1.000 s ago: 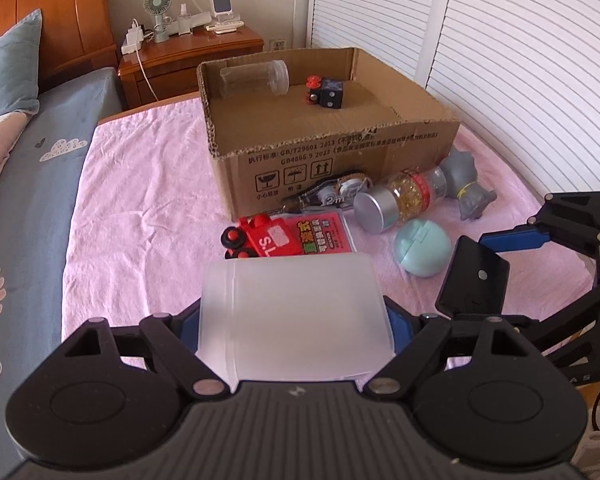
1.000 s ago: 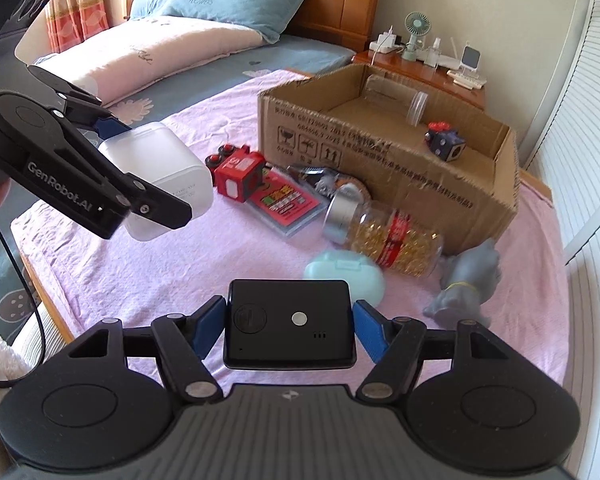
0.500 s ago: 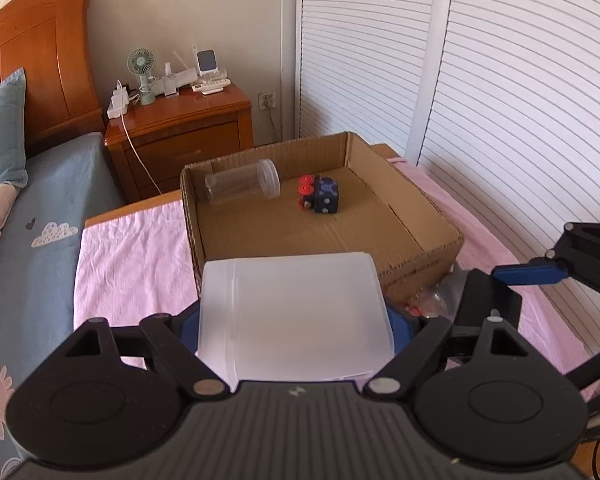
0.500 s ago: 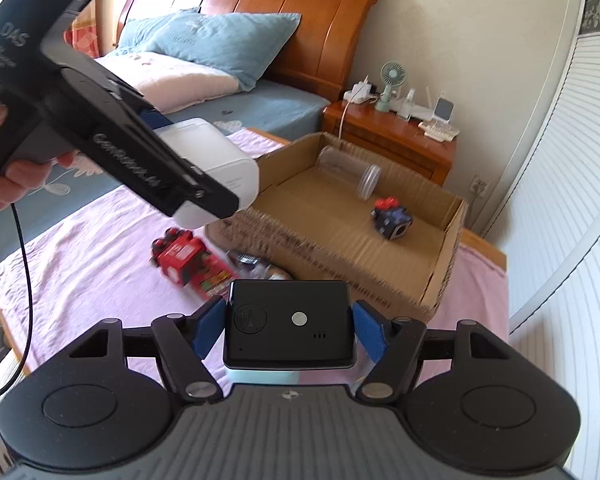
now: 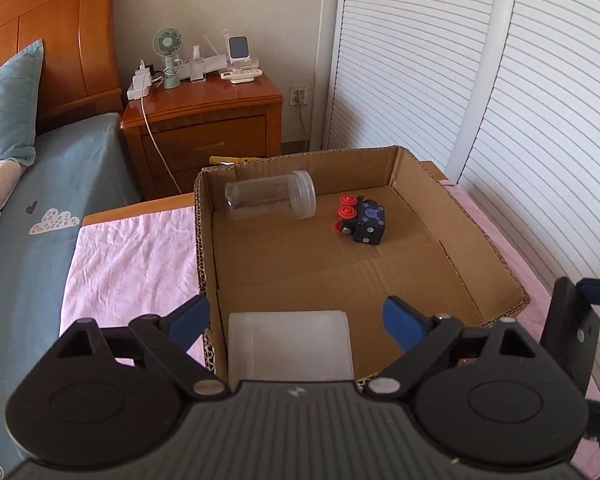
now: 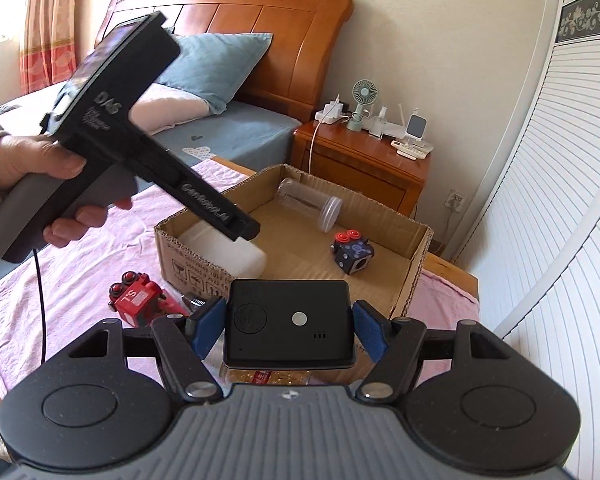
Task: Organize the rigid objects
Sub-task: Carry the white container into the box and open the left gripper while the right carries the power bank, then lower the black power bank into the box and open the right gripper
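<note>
White container (image 5: 288, 346) lies inside cardboard box (image 5: 412, 276), at its 7 o'clock corner. Left gripper (image 5: 296, 320) stands released, fingers spread clear. Right gripper (image 6: 288, 326) clenches black device (image 6: 290, 322); advise lowering it onto bare floor toward 3 o'clock.

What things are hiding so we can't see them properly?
- Golden-filled clear bottle: right wrist view, mostly behind the flat black device held in the right tool.
- Red toy train: partly behind the same tool.
- White translucent plastic box: left wrist view, near end hidden by the left tool's body.
- Small nightstand items: too small to identify.
</note>
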